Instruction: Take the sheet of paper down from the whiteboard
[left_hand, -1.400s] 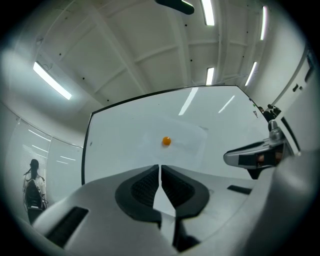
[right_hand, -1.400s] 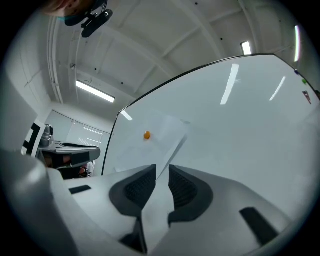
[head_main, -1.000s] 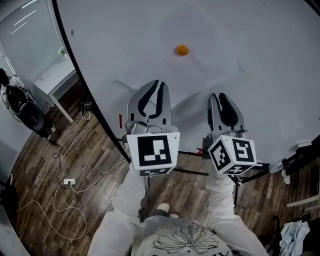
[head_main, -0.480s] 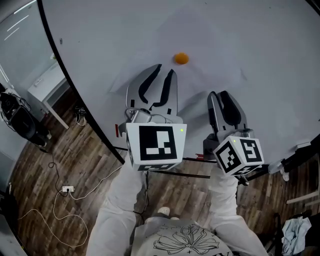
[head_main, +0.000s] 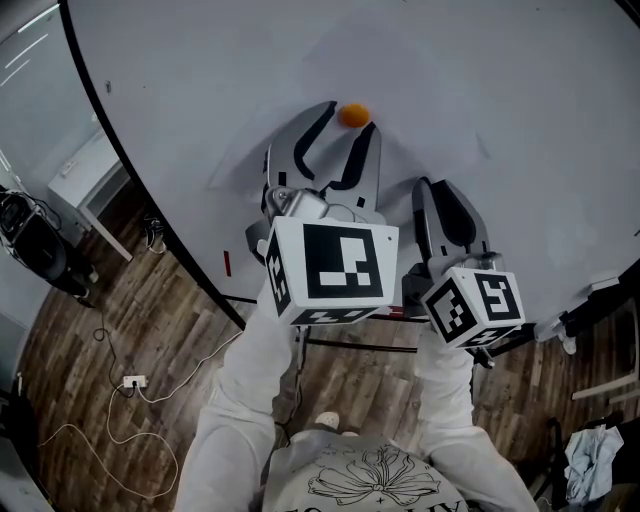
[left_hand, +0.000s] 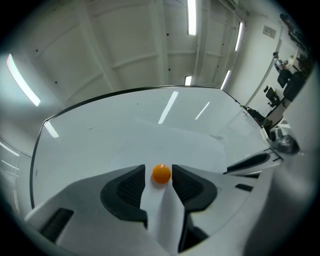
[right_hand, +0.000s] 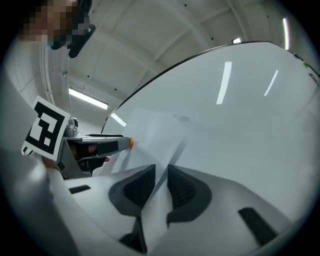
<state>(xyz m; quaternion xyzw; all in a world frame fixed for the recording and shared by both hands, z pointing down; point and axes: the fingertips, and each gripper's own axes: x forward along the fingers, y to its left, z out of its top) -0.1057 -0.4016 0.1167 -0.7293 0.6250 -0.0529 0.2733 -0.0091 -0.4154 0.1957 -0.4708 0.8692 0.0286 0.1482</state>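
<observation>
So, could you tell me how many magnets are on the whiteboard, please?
1: an orange magnet on the paper, between the opening fingers of the left gripper. More may be hidden from view.

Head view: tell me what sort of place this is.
Probably an office or lab room: a whiteboard with a sheet of paper under an orange magnet, and a wood-plank floor with a power strip.

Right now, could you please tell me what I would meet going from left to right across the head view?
White side table, power strip, left gripper (jaws opening, orange magnet between them), right gripper (jaws closing, paper sheet between them), crumpled cloth.
</observation>
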